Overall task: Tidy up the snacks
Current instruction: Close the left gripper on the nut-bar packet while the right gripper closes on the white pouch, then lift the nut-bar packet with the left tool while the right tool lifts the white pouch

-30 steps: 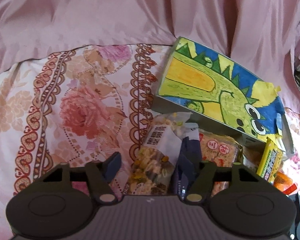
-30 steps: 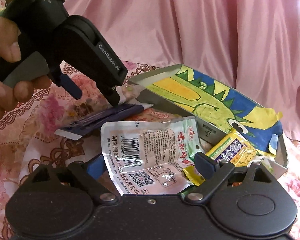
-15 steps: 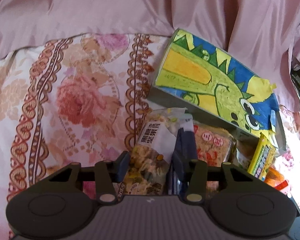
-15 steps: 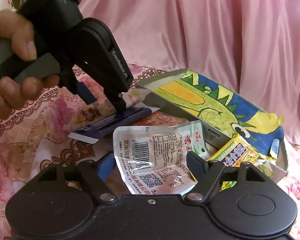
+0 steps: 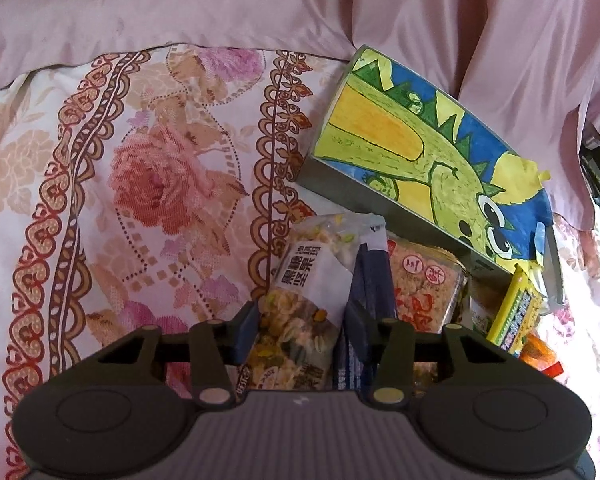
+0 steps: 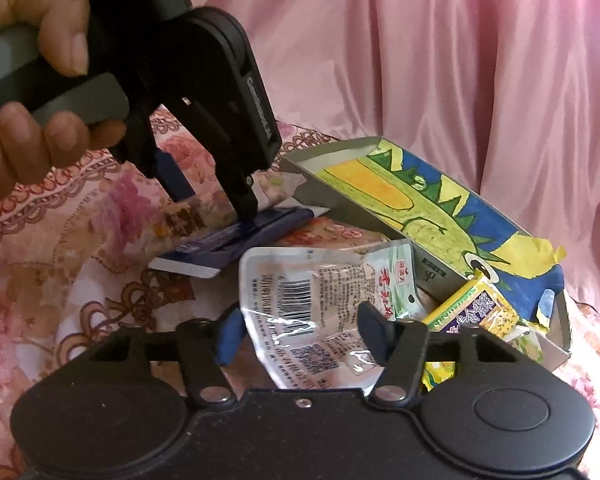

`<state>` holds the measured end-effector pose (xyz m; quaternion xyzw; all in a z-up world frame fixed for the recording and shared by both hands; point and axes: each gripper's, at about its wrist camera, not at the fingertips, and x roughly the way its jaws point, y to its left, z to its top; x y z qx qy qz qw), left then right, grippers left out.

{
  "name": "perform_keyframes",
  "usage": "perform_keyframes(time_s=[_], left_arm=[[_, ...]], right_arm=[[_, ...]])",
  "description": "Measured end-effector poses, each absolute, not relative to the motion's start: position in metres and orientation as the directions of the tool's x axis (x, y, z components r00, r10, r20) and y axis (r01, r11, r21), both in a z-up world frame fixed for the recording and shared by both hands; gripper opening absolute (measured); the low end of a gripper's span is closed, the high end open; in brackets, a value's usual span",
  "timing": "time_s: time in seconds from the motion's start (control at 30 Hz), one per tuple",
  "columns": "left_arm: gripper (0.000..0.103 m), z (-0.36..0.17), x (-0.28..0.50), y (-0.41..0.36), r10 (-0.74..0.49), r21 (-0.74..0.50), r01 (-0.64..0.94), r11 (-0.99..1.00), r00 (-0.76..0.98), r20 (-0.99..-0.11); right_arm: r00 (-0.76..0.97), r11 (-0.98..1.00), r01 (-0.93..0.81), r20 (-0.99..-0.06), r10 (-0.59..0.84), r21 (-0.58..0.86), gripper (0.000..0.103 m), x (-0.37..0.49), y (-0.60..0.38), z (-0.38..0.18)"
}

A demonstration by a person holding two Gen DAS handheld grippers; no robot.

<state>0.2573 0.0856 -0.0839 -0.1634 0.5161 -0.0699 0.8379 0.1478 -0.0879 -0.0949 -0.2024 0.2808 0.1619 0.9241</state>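
A clear nut mix packet [image 5: 300, 300] with a white label lies on the flowered cloth, and my left gripper [image 5: 302, 330] is shut on it, a pad against each edge. In the right wrist view the left gripper [image 6: 212, 204] points steeply down, its right fingertip [image 6: 245, 204] resting on a dark blue packet [image 6: 228, 244]. A white packet [image 6: 320, 300] with a barcode lies between the jaws of my right gripper [image 6: 300, 336]. They are closing around it, with the pads close to its edges.
A grey box [image 6: 340, 200] lined with a green dinosaur drawing stands at the right, with a yellow-green packet [image 6: 472, 308] in its near end. An orange cracker packet [image 5: 424, 292] lies beside the dark blue one. A hand [image 6: 40, 80] holds the left gripper. Pink curtain hangs behind.
The left jaws narrowed onto the nut mix packet, then held. The right jaws narrowed steadily around the white packet. The left gripper looms larger and steeper in the right wrist view.
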Motion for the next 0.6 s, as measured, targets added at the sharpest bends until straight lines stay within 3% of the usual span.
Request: perform_keyframes(time_s=[0.07,0.23,0.5,0.6], left_arm=[[0.051,-0.083,0.253,0.088,-0.307,-0.374,-0.065,0.925,0.451,-0.838],[0.051,-0.08,0.241,0.091,-0.346,-0.427,-0.096,0.899,0.439,-0.829],[0.05,-0.071,0.216,0.075,-0.364,-0.429,-0.066,0.901,0.424,-0.829],[0.049,-0.069,0.21,0.071,-0.374,-0.437,-0.062,0.897,0.42,-0.827]], right_arm=[[0.796,0.861,-0.417,-0.575,0.19,-0.293,0.041,0.139,-0.088,-0.09],[0.81,0.875,-0.391,-0.559,0.18,-0.286,0.032,0.119,-0.1,-0.076],[0.832,0.948,-0.245,-0.546,0.098,-0.203,0.032,0.109,-0.128,-0.061],[0.833,0.969,-0.172,-0.552,0.046,-0.179,0.039,0.115,-0.139,-0.065]])
